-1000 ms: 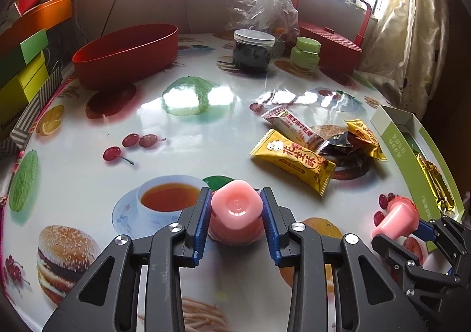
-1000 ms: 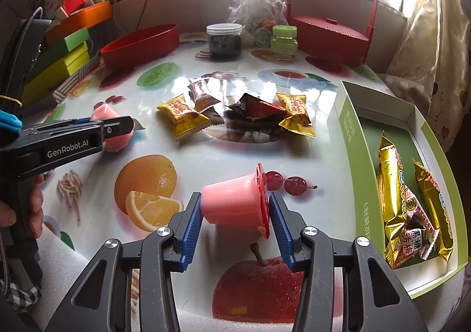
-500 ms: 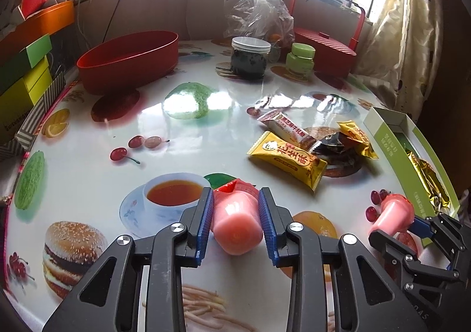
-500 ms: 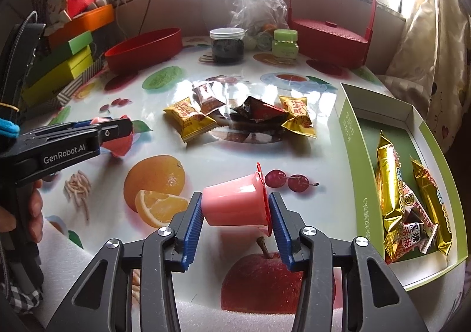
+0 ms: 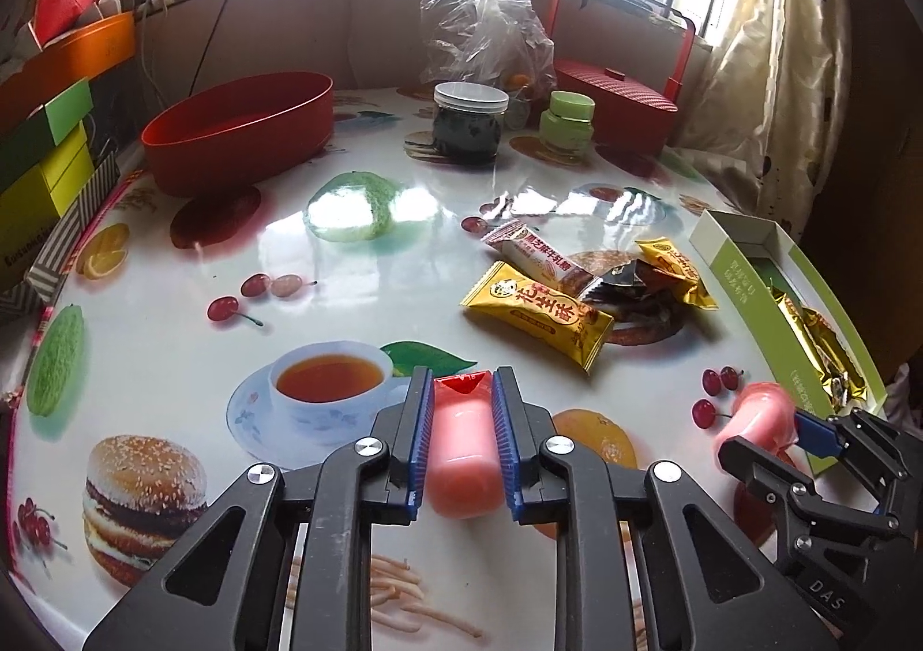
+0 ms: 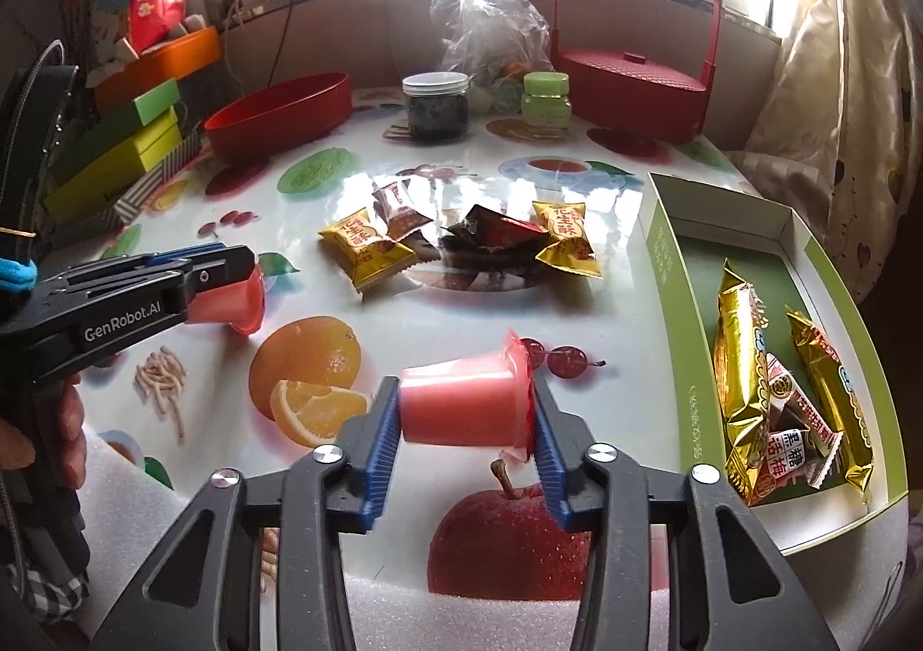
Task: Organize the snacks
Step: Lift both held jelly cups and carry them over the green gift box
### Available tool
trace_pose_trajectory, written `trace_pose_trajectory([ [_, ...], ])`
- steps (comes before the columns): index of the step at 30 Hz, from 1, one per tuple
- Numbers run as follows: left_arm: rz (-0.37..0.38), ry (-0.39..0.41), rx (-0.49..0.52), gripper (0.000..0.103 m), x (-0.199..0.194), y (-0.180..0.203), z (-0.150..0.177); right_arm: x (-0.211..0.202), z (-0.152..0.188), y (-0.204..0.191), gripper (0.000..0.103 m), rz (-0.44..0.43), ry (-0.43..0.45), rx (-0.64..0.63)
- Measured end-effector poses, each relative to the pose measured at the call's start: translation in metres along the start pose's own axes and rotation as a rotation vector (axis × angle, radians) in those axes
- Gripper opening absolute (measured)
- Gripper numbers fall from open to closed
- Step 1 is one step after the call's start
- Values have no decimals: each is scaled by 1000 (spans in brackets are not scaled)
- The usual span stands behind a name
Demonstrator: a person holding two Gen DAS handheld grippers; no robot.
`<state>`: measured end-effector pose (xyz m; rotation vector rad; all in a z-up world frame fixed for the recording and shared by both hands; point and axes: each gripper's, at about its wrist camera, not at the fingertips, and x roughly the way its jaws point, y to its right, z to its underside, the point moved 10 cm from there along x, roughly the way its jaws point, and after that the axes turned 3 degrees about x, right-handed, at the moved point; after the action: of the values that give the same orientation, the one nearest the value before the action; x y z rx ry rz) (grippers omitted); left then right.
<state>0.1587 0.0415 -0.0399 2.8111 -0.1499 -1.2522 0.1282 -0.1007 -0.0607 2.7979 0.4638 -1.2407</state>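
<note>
- Left wrist view: the left hand-held gripper (image 5: pixel 461 440) pinches a pink jelly cup (image 5: pixel 463 455) between its blue pads, the cup lying along the fingers with its red foil lid at 12 o'clock, above the counter (image 5: pixel 173 316).
- To do this step well, I judge the squeeze should be light, since the soft cup wall could buckle, and the carry should run toward the green box (image 5: pixel 744 270) at 3 o'clock, passing on the near side of the loose wrappers.
- The cup looks translucent pink, smooth and glossy, with a short tapered body.
- At 4 o'clock the right hand-held gripper (image 5: pixel 773 434) holds a second pink cup (image 5: pixel 758 414), near the box's near corner.
- The yellow packet (image 5: pixel 536 313), a pale bar (image 5: pixel 536 255) and dark wrappers (image 5: pixel 634 293) lie in a cluster at 1 o'clock, not yet sorted.
- Right wrist view: the right hand-held gripper (image 6: pixel 467 417) clamps its jelly cup (image 6: pixel 461 403) sideways, base on the left pad, wide red rim on the right pad, off the counter.
- The rim-to-base hold looks prone to pivoting, so a level, slow move to the green box (image 6: pixel 669 270) at 3 o'clock seems wise, lowering the cup into the free space at the far end.
- Gold packets (image 6: pixel 744 380) already lie in the box's near half.
- At 9 o'clock the left hand-held gripper (image 6: pixel 231 281) grips its cup (image 6: pixel 231 302), well apart from the box.
</note>
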Motion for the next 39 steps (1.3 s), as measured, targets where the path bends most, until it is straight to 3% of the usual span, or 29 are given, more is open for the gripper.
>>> trace_pose_trajectory([
  [4,9,-1,-12,24,1,-1,1,0,1,0,40,-1,-1,0],
  [9,9,-50,-20,43,14,-3,11,2,2,0,40,-1,-5,-2],
  [23,-33,-64,-25,43,27,-6,12,5,2,-2,40,0,-6,-13],
  [29,-28,-40,-11,33,23,-3,9,5,2,-3,40,-1,-6,-15],
  [39,-15,-21,-2,33,13,4,5,-1,1,-1,40,-2,7,-8],
])
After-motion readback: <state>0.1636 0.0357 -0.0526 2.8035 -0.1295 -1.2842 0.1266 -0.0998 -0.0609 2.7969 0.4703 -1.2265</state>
